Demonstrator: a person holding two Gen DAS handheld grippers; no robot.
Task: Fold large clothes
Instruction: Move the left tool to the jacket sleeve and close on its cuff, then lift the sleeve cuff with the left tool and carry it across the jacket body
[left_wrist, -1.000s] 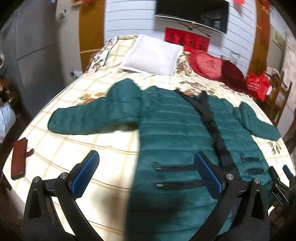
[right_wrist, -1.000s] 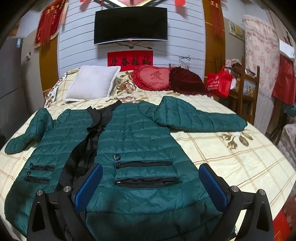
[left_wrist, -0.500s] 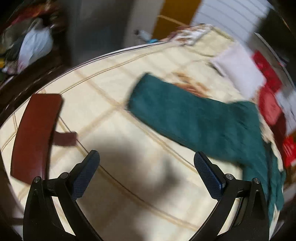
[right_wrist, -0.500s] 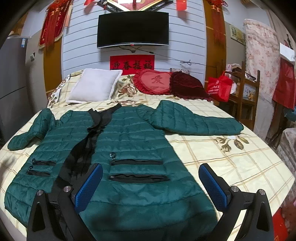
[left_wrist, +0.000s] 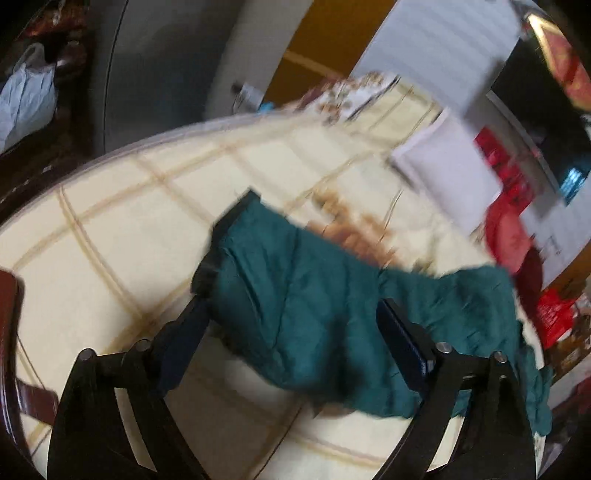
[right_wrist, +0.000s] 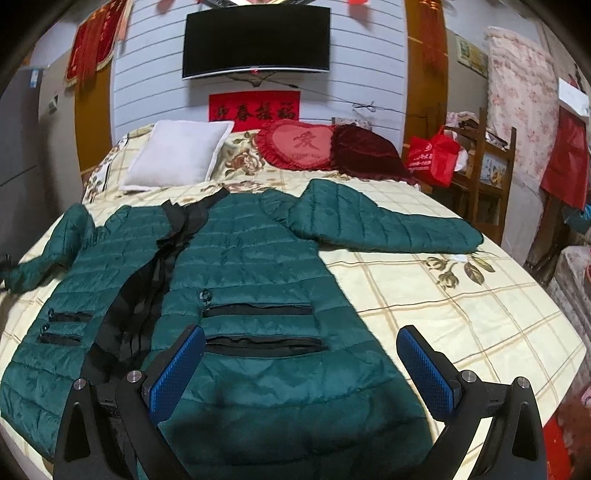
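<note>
left wrist view, left gripper (left_wrist: 291, 325) jaws wide and just been closing, straddling the green puffer jacket's sleeve (left_wrist: 295, 295), no pad contact visible, right gripper (right_wrist: 301, 363) wide open and empty above the jacket hem (right_wrist: 280, 398), jacket flat on the checked bedspread (right_wrist: 461, 314)

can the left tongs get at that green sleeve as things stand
Probably yes. The left tongs have just been closing but stand open astride the green sleeve, which lies on the bedspread with nothing in the way. The blur hides whether the pads touch it.

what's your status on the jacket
Left gripper fingers closing around the sleeve, no grip yet. Right gripper open over the jacket hem. Nothing in the way.
</note>
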